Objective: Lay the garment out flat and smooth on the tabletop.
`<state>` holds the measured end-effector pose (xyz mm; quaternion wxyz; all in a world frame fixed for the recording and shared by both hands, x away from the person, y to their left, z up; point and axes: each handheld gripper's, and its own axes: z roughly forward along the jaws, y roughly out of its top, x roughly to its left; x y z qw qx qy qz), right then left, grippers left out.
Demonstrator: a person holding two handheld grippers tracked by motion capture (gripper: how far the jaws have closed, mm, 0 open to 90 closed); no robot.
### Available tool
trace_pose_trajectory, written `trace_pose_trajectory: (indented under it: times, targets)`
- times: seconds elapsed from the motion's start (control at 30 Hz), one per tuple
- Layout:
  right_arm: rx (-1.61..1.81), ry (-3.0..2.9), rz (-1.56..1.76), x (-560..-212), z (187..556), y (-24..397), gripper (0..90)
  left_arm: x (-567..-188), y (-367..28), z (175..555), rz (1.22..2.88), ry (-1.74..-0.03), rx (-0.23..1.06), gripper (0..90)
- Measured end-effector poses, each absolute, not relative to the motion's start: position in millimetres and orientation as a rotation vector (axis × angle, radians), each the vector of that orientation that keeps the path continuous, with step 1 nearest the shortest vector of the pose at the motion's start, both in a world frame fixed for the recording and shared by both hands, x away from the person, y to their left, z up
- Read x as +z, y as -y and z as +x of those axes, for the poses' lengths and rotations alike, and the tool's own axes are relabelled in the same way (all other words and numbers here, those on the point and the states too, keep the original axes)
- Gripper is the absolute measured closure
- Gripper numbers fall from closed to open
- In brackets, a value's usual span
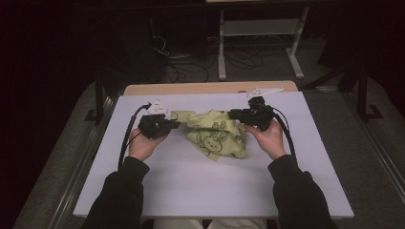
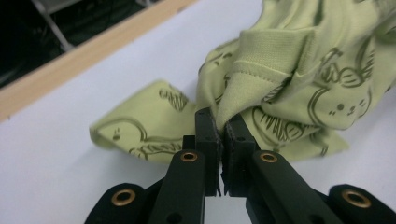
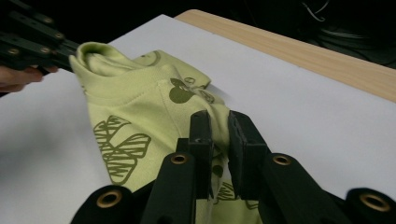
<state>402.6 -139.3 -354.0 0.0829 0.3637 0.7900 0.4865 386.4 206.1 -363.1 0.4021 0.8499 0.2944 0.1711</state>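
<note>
Gripping a green cloth (image 1: 217,133) on a white table (image 1: 191,186)
Left gripper (image 1: 175,123) and right gripper (image 1: 232,114) both pinch it; beyond the table, dark floor, cables (image 1: 191,67).

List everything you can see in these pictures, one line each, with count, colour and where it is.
Cloth: one, light green with dark cartoon prints, crumpled at the middle of the board, pinched at both ends.
Board: one, white, covering the table top.
Table: one, light wood, its edge showing past the far side of the board.
Frame: one, pale grey metal, on the floor behind the table.
Cables: several, dark, on the floor behind the table.
Left tool: one, black, shut on a hemmed fold of the cloth.
Right tool: one, black, shut on the cloth's other end.
Hands: two, left hand and right hand, each holding a tool.
Sleeves: two, black, entering from the near edge.
</note>
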Motion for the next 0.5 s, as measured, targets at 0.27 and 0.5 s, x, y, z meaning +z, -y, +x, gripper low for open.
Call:
trace_pose_trajectory:
  times: [0.27, 0.5]
  targets:
    - [1.500, -2.494, 0.996, -368.4, 385.6, 127.0, 77.8, -388.7, -214.0, 392.4, 2.162, -0.867, 0.373, 85.5]
    - [1.591, -2.638, 0.972, -385.8, 377.1, 120.8, 73.7, -395.5, -220.3, 388.7, 2.156, -0.888, 0.363, 85.5]
